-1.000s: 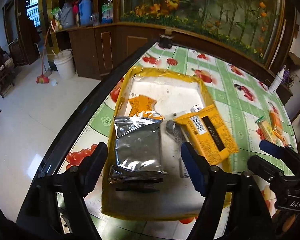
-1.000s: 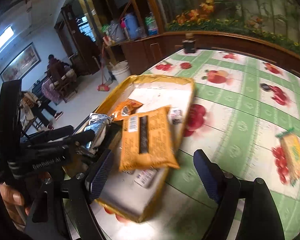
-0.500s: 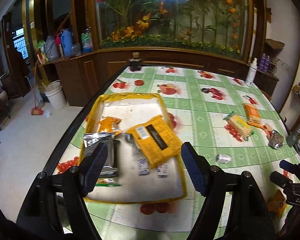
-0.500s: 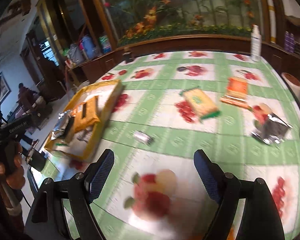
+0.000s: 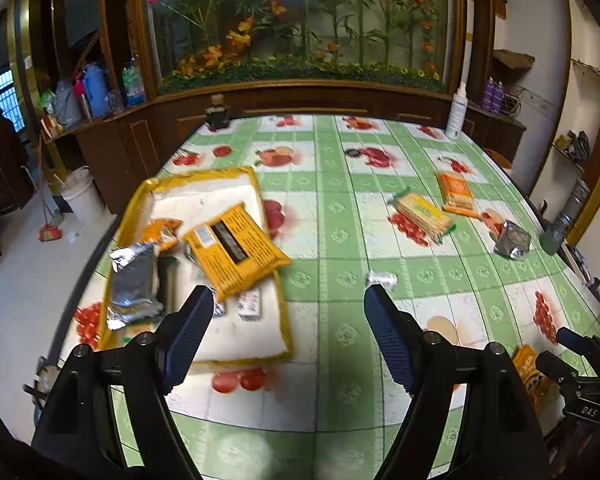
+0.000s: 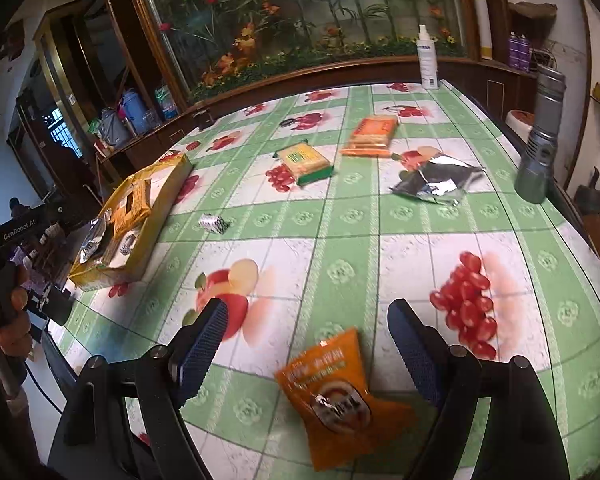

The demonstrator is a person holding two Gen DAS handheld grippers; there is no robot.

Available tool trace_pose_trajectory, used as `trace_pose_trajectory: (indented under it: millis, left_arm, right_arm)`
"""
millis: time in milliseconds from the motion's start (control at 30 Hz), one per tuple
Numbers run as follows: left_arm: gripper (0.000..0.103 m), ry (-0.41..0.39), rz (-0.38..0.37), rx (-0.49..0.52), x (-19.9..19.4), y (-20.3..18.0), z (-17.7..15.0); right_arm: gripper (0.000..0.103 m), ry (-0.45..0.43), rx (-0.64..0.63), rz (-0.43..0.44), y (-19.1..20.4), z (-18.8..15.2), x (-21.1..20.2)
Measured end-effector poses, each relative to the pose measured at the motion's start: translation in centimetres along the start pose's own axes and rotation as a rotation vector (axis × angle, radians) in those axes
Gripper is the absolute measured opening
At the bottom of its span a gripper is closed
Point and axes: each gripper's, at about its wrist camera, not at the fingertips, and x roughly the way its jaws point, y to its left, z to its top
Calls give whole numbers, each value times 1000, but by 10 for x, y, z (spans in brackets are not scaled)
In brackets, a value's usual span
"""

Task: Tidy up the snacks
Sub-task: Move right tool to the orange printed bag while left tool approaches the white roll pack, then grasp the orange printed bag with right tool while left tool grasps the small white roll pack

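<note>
Item: orange snack pouch [image 6: 340,396], crinkly film, flat, lying on the bench [image 6: 340,240] between my right claw's [image 6: 306,344] spread fingers, not yet gripped. Left claw [image 5: 288,328] spread, empty, hovering beside the yellow tray [image 5: 284,320]. Tray holds a large yellow packet [image 5: 236,248] overhanging its rim and a silver foil bag [image 5: 134,280]. Risks, as I judge them: slick film slipping from my pinch; the overhanging packet tipping out if nudged.
</note>
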Motion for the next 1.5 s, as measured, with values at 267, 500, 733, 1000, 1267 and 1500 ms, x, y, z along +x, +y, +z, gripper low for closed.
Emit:
trace_pose_trajectory:
  millis: [267, 500, 733, 1000, 1267, 1500]
  left_arm:
    - [78, 87, -65, 63, 23, -32, -15]
    - [78, 136, -98, 94, 60, -54, -6]
    - [78, 227, -125, 99, 108, -73, -2]
    - [78, 262, -96, 90, 140, -79, 0]
    - [29, 208, -106, 109, 134, -80, 0]
    - [28, 217, -174, 63, 128, -67, -1]
  right_arm:
    - [84, 40, 1, -6, -8, -22, 0]
    - [84, 96, -59, 24, -4, -30, 12]
    - [84, 148, -90, 13, -8, -32, 28]
    - [85, 161, -142, -20, -8, -29, 35]
    - [72, 187, -266, -100, 4, -34, 39]
    - [39, 178, -139, -50, -9, -25, 32]
